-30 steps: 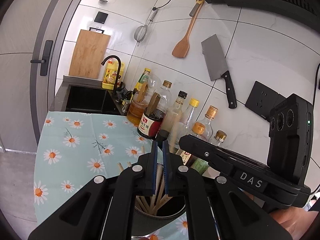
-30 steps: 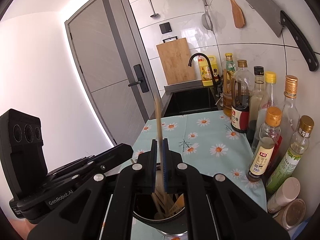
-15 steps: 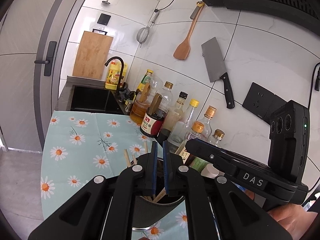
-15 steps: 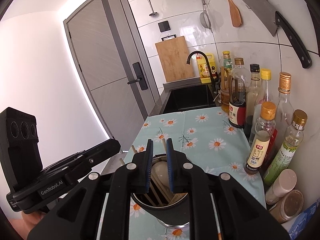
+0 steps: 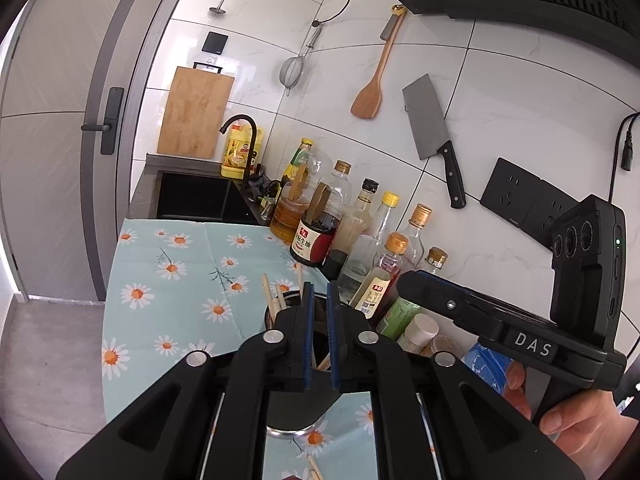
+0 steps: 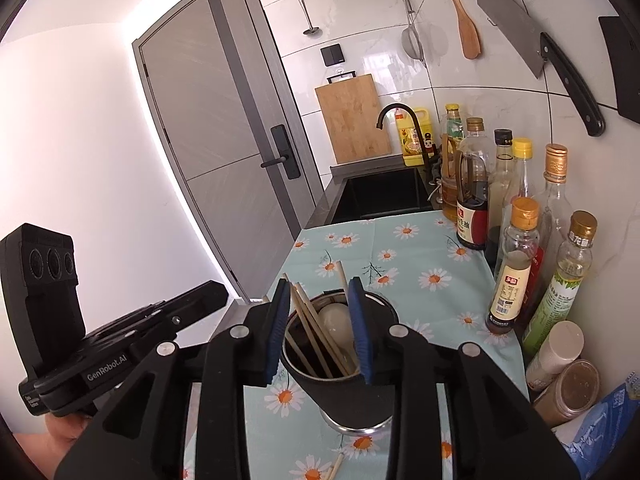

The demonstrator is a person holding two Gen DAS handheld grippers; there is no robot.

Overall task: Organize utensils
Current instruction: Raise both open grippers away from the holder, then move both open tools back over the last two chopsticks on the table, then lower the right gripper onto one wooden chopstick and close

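Observation:
A dark utensil cup (image 6: 348, 400) stands on the daisy cloth (image 6: 420, 248) and holds several wooden chopsticks (image 6: 316, 328) and a white spoon (image 6: 336, 320). My right gripper (image 6: 319, 296) hovers just over its rim. Its jaws are opening, and the pads touch nothing. In the left wrist view the same cup (image 5: 294, 420) sits under my left gripper (image 5: 320, 292). Those jaws are opening by a narrow gap, with nothing pressed between them. Chopstick tips (image 5: 269, 296) stick up to its left. A few loose chopsticks (image 6: 334, 468) lie on the cloth in front of the cup.
Several sauce and oil bottles (image 6: 516, 264) line the wall on the right, with jars (image 6: 556, 352) nearer. A black sink (image 6: 384, 196) and tap lie beyond the cloth. A cleaver (image 5: 434, 140) and wooden spatula (image 5: 370, 96) hang on the tiles. A hand (image 5: 576, 420) holds the right gripper's handle.
The right gripper let go of the upright chopstick, which now rests in the cup, and its jaws spread. The left jaws parted slightly. Both grippers drew back from the cup.

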